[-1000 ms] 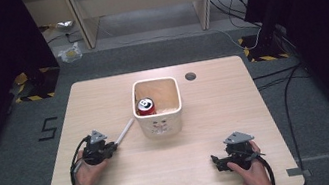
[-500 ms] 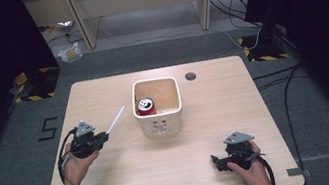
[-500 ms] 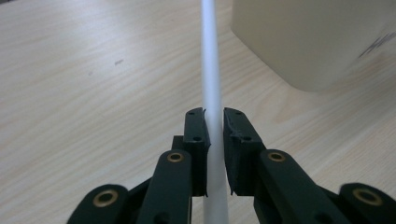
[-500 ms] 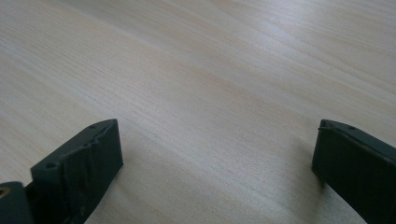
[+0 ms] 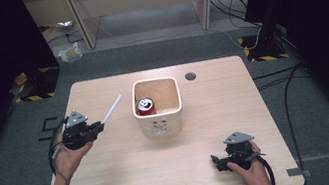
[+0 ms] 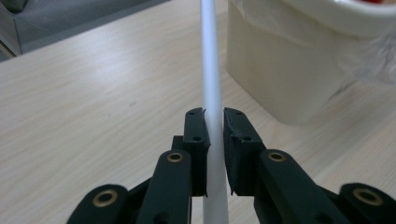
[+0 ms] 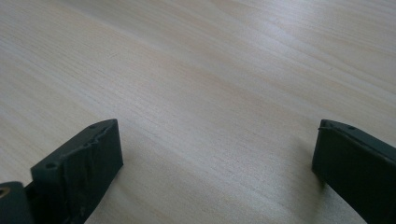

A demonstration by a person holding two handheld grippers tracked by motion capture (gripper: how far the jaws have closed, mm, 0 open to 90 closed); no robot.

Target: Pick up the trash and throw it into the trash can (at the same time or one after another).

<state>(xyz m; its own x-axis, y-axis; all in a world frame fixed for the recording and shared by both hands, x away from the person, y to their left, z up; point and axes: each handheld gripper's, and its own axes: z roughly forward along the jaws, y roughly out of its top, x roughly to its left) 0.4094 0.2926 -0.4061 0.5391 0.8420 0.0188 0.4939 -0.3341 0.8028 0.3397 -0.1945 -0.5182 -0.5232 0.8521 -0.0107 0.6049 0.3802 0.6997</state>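
Note:
My left gripper [image 5: 99, 127] [image 6: 214, 116] is shut on a white straw [image 5: 111, 109] [image 6: 210, 65], held above the table's left side with the straw pointing up and toward the cream bin [image 5: 160, 123] [image 6: 289, 70]. Inside the bin lies a red can [image 5: 145, 107]. At the table's front right my right gripper [image 5: 214, 160] [image 7: 215, 154] rests low over the bare wood, its jaws wide apart with nothing between them.
The wooden table [image 5: 176, 171] has a round cable hole [image 5: 190, 76] behind the bin. Dark floor surrounds it, with desk legs and cables at the back.
My left hand has lifted the straw off the table and drawn it left, away from the bin. The right hand has stayed put.

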